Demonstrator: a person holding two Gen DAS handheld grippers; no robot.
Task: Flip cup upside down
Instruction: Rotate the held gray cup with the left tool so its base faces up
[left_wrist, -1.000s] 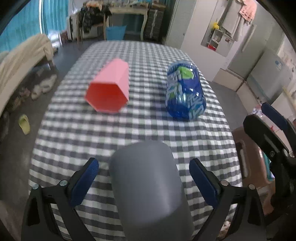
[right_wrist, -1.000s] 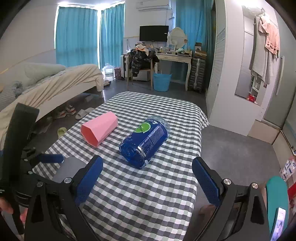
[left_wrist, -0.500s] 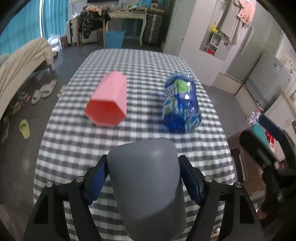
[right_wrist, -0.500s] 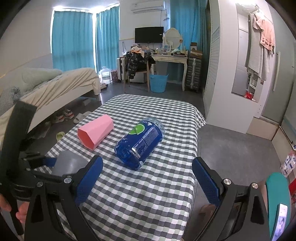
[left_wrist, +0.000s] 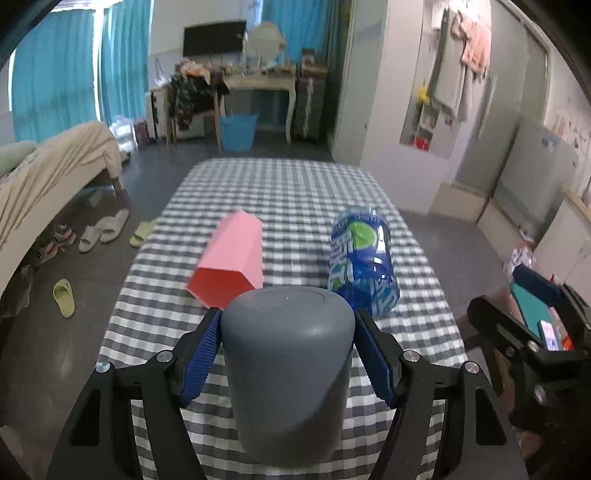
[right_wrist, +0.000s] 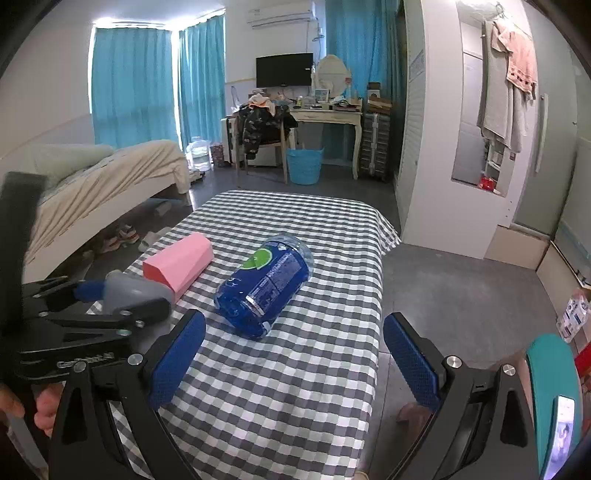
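A grey cup (left_wrist: 288, 365) is held between the blue pads of my left gripper (left_wrist: 288, 350), which is shut on its sides and holds it above the near end of the checked table (left_wrist: 288, 206). Its closed end points away from the camera and tilts upward. In the right wrist view the cup (right_wrist: 129, 291) and the left gripper (right_wrist: 92, 295) show at the left. My right gripper (right_wrist: 291, 354) is open and empty over the table's near right part.
A pink hexagonal cup (left_wrist: 232, 266) lies on its side at mid-table, also in the right wrist view (right_wrist: 177, 264). A blue-labelled plastic jar (left_wrist: 364, 264) lies on its side to its right (right_wrist: 264, 286). A bed stands at the left, a desk and blue bin beyond.
My left gripper closed on the grey cup, lifted it off the table and tilted its far end upward. The right gripper stayed open and shifted slightly.
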